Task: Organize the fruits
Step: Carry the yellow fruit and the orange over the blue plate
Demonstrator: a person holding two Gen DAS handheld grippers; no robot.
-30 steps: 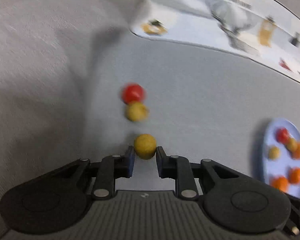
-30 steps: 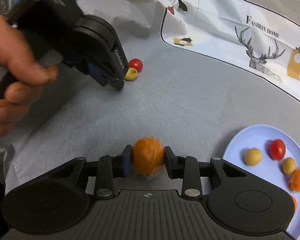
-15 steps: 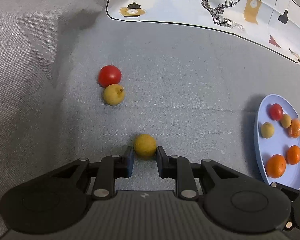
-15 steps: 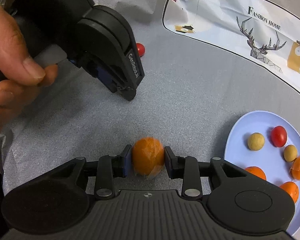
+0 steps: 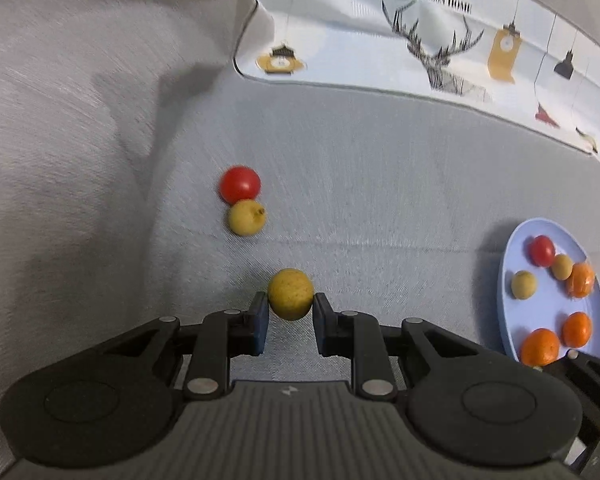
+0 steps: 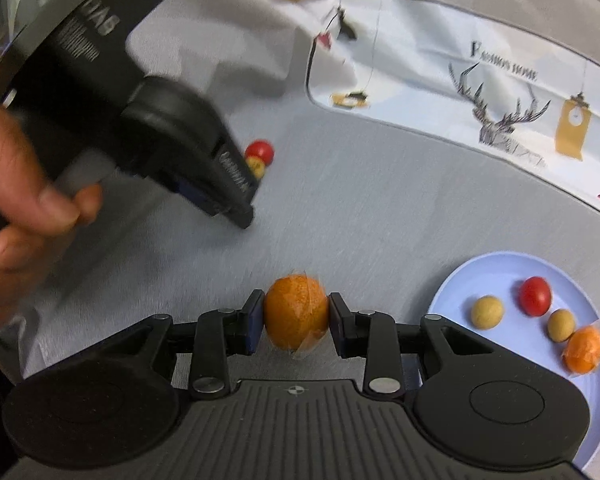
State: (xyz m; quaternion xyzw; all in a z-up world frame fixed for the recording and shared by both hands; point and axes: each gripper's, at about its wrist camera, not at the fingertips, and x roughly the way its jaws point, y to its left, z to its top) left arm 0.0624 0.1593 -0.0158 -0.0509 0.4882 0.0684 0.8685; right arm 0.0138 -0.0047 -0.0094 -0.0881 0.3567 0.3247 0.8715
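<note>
The left claw [image 5: 290, 314] pinches a speckled yellow fruit [image 5: 290, 294] between its pads, gripped across the middle so the round body cannot roll out. The right claw [image 6: 296, 318] is clamped the same way on an orange [image 6: 296, 312] in a clear wrap. Both loads look bound for the blue plate [image 6: 456, 280], which sits at about four o'clock in each wrist view and already holds a red tomato [image 6: 535, 295], two small yellow fruits and more oranges. Two pieces are not yet collected: a red tomato [image 5: 239, 184] touching a yellow fruit [image 5: 246, 217], lying on the grey desk [image 5: 380, 184] at about eleven o'clock from the left claw. In the right view the person's left hand [image 6: 16, 216] grips the left claw's handle at nine o'clock.
</note>
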